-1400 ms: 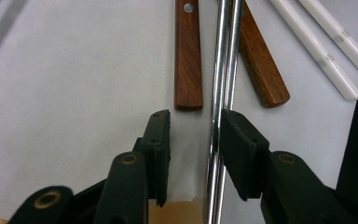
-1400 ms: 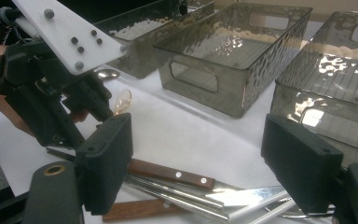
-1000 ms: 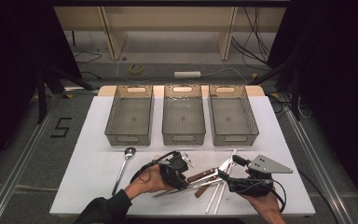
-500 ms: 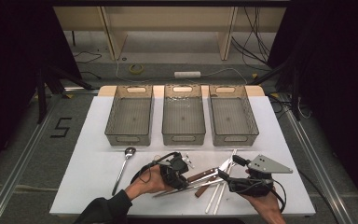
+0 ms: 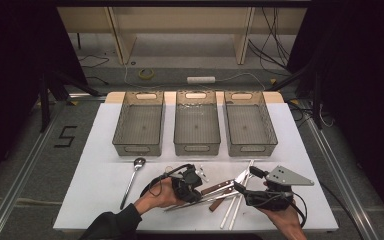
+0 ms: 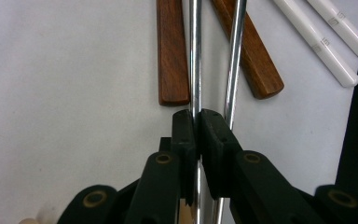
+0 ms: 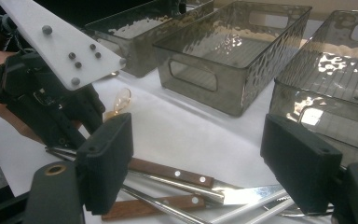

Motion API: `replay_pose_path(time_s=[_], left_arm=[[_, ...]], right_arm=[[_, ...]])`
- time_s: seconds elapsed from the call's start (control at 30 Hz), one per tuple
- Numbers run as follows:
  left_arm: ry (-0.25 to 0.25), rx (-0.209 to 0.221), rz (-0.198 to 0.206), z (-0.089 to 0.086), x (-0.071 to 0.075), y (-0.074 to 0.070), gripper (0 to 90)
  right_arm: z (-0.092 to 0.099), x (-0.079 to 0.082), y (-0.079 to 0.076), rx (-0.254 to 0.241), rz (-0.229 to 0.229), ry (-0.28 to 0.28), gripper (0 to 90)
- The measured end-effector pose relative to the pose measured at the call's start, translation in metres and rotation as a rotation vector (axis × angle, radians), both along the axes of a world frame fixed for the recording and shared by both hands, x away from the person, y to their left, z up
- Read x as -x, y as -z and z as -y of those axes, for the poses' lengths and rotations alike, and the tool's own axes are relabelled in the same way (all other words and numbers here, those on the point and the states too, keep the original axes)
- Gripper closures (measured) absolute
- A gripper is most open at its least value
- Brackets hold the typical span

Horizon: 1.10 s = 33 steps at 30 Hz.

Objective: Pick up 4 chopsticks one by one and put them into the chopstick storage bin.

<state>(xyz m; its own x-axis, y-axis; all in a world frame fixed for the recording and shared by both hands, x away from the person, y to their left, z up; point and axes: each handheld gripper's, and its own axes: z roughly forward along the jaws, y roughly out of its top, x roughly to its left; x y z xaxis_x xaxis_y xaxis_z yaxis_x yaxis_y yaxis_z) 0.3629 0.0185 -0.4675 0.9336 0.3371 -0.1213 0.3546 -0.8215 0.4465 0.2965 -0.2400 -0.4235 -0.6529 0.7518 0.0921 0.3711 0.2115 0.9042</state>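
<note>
Black numeral "5" on the grey floor [image 5: 66, 136] left of the surface [image 5: 100, 125], small grey square marks on two white sticks [image 6: 324, 44], too small to read

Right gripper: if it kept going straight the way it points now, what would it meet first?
Probably the wood-handled knives lying just ahead of the open right gripper on the table. Past them, the middle bin stands in line. Depth is hard to judge.
</note>
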Motion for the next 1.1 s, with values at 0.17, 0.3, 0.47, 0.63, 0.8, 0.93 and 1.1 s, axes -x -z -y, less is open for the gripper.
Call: replay_pose_path(time_s=[0.17, 0.3, 0.47, 0.63, 0.8, 0.93, 1.1], left_arm=[[0.006, 0.002, 0.01, 0.0, 0.001, 0.0, 83.6], [0.007, 0.009, 0.019, 0.0, 0.001, 0.0, 84.1], [0.012, 0.017, 0.026, 0.0, 0.002, 0.0, 84.7], [0.007, 0.026, 0.034, -0.002, 0.002, -0.004, 84.9], [-0.005, 0.053, 0.034, -0.003, 0.002, -0.011, 85.0], [-0.016, 0.073, 0.04, -0.004, 0.003, -0.015, 85.1], [-0.04, 0.094, 0.045, -0.006, 0.004, -0.024, 85.0]], right_arm=[[0.0, 0.0, 0.0, 0.0, -0.001, -0.001, 26.5], [0.0, 0.0, 0.0, 0.0, 0.0, -0.001, 26.6], [0.0, 0.0, 0.0, -0.001, 0.001, -0.002, 26.6], [0.0, 0.0, 0.0, -0.004, -0.002, -0.002, 26.7], [0.001, 0.001, -0.001, -0.008, 0.002, -0.002, 26.7], [0.002, 0.0, -0.001, -0.01, 0.002, 0.0, 26.7], [0.003, 0.0, -0.002, -0.016, 0.006, 0.002, 26.7]])
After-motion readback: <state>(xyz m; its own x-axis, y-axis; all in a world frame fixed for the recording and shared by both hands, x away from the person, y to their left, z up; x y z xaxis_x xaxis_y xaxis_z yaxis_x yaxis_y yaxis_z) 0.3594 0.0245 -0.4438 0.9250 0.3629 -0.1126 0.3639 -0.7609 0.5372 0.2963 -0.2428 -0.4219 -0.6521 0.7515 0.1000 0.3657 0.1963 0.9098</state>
